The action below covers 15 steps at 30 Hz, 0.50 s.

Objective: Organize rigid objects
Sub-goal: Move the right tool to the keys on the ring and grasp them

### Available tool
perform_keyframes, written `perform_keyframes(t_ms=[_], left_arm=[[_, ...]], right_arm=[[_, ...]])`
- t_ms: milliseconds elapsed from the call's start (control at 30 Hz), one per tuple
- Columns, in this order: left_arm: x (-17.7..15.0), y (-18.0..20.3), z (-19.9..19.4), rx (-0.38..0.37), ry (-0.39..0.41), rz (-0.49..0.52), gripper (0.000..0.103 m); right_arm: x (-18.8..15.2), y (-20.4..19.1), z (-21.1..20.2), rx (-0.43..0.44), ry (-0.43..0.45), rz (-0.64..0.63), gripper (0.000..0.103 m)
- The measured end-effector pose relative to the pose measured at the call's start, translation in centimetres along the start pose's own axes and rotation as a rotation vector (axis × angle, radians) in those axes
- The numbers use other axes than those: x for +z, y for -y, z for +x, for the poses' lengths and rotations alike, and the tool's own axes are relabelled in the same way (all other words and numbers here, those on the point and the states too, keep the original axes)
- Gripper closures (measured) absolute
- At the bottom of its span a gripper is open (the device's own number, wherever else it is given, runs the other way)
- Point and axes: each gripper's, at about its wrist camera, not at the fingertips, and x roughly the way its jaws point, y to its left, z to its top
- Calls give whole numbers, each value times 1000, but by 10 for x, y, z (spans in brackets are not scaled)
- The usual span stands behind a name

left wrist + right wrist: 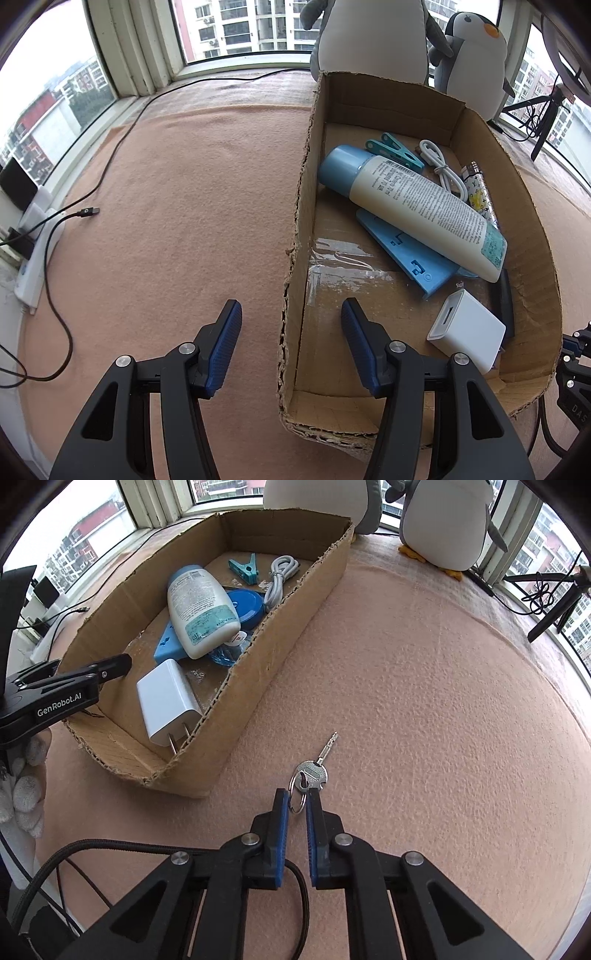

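A silver key (317, 771) on a metal ring (296, 806) lies on the peach cloth just right of the cardboard box (258, 657). My right gripper (296, 794) points down at it, its blue pads closed on the ring. My left gripper (291, 308) is open and straddles the box's left wall (295, 236) without pressing it. One of its fingers (118, 664) shows over the box rim in the right wrist view. Inside the box lie a lotion tube (417, 199), a white charger (467, 332), a blue flat piece (406, 254), a teal clip (395, 149) and a white cable (443, 170).
Two plush penguins (369, 37) stand behind the box by the window. A black cable (88, 212) and a white power strip (33, 266) lie at the cloth's left edge. A tripod (546, 122) stands at the far right. A gloved hand (22, 794) holds the left gripper.
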Motion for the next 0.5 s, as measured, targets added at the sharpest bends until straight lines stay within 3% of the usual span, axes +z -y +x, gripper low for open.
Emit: perform_keyframes(t_ms=[500], left_arm=[[0, 0, 0, 0, 1, -1, 46]], right_arm=[[5, 3, 1, 16, 7, 6, 101]])
